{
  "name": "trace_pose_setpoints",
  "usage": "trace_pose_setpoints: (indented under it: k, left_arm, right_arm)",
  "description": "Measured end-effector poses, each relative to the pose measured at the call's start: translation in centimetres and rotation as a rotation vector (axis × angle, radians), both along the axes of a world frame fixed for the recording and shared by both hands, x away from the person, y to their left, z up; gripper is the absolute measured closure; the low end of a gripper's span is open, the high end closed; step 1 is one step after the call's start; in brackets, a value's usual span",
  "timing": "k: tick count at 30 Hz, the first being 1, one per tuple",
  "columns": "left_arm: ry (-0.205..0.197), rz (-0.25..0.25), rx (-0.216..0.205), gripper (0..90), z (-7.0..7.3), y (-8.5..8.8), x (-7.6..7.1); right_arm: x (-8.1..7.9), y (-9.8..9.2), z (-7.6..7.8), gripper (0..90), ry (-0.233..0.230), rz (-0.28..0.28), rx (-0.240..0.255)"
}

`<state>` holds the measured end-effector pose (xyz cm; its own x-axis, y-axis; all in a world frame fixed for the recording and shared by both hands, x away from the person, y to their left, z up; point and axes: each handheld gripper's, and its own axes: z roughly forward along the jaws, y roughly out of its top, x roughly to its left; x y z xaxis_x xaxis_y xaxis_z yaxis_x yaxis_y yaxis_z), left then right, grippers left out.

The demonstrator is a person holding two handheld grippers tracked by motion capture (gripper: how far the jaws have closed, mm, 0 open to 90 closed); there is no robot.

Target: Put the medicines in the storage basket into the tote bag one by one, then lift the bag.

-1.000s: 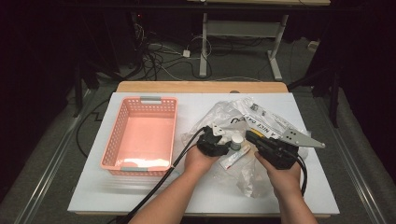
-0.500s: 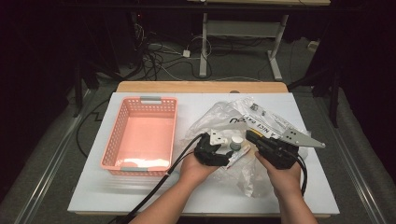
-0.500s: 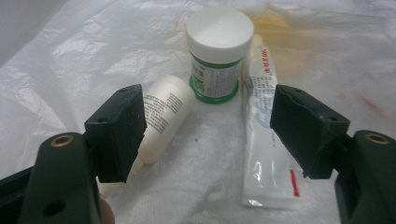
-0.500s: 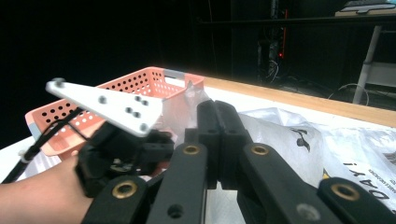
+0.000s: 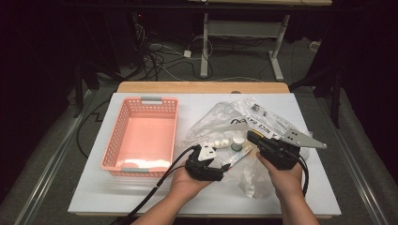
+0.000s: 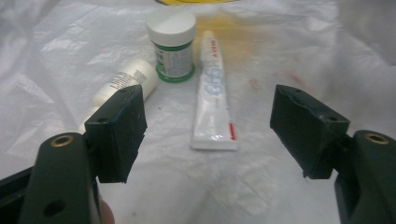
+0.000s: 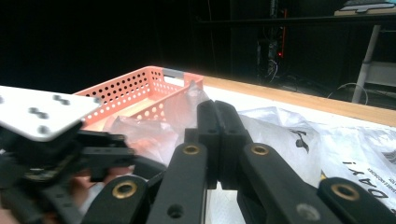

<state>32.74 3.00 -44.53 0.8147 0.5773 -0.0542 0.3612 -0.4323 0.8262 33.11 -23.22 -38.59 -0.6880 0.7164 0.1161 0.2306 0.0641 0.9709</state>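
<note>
A clear plastic bag (image 5: 220,117) lies crumpled on the white table (image 5: 94,187). On its film rest a white bottle (image 6: 133,79), a white jar with a green band (image 6: 173,42) and a white tube (image 6: 212,93); the high view shows the jar (image 5: 238,143) and tube (image 5: 240,156) between my hands. My left gripper (image 6: 208,121) points at them from a short way back. Its jaws have just been opening and stand open with nothing between them. My right gripper (image 7: 217,109) is shut at the bag's right side (image 5: 252,137); whether film is pinched I cannot tell.
A pink perforated basket (image 5: 112,140) stands on the left half of the table, seemingly with nothing in it. Printed plastic wrapping (image 5: 270,119) lies behind the right gripper. Cables trail from both grippers toward the near edge. Beyond the table are a dark floor, wires and desk legs.
My left gripper has drawn back from the bag toward the near edge and slightly left, and its jaws have spread wider. The right hand has stayed put.
</note>
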Motion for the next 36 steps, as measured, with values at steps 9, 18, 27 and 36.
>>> trace_pose_setpoints:
  k: [9,18,27,36]
  left_arm:
    - [0.028,-0.072,-0.015,28.8,-0.8,3.3,-3.6]
    - [-0.015,-0.073,-0.049,28.7,-1.4,5.8,-5.0]
    - [-0.036,-0.060,-0.037,28.8,-1.4,5.6,-4.9]
    - [-0.083,-0.016,-0.008,27.1,-1.0,5.5,-5.0]
  right_arm:
    - [-0.2,0.3,0.1,90.0,0.009,-0.004,-0.016]
    - [-0.8,-0.3,-0.4,90.0,0.063,-0.021,-0.098]
    - [-2.4,-3.8,-2.1,90.0,0.086,-0.108,-0.059]
    - [-2.8,-6.1,-3.0,90.0,0.090,-0.176,-0.086]
